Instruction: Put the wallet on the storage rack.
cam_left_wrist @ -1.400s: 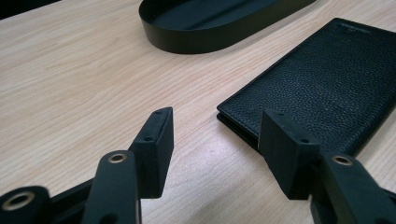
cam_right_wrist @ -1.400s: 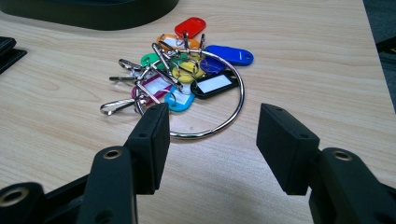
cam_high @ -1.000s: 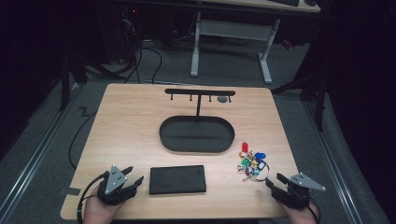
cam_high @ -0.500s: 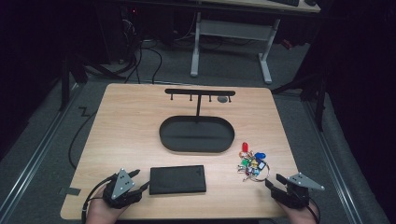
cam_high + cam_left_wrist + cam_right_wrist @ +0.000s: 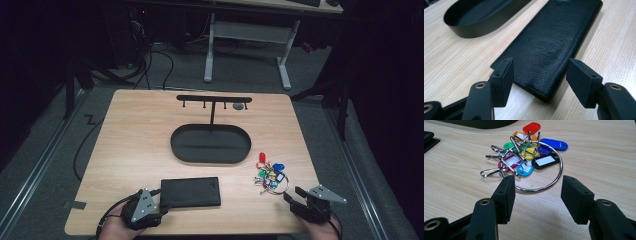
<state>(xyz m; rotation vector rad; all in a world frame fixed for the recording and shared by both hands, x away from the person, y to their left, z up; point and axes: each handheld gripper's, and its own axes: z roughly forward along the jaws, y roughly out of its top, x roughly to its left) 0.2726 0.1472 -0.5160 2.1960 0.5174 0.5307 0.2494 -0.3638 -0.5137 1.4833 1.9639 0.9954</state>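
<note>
A black leather wallet (image 5: 190,192) lies flat near the table's front edge. My left gripper (image 5: 161,206) is at its left end. In the left gripper view the wallet (image 5: 549,42) has its near end between the jaws of my left gripper (image 5: 541,69). Those jaws have just been opening, and the pads stand clear of the leather on both sides. A steel ring with several coloured key tags (image 5: 270,175) lies at the front right. My right gripper (image 5: 294,196) rests just in front of it, open and holding nothing. In its own view my right gripper (image 5: 536,187) faces the key ring (image 5: 529,157).
A black oval tray (image 5: 173,144) sits mid-table, with a thin post rising to a hook bar (image 5: 214,98) behind it. The tray's wall (image 5: 471,31) shows beyond the wallet. Bare wood lies left of the tray. Desk legs and cables stand on the floor behind the table.
My left gripper has slid right along the front edge up to the wallet's left end, and its jaws stand wider. The right gripper, wallet and keys have not moved.
</note>
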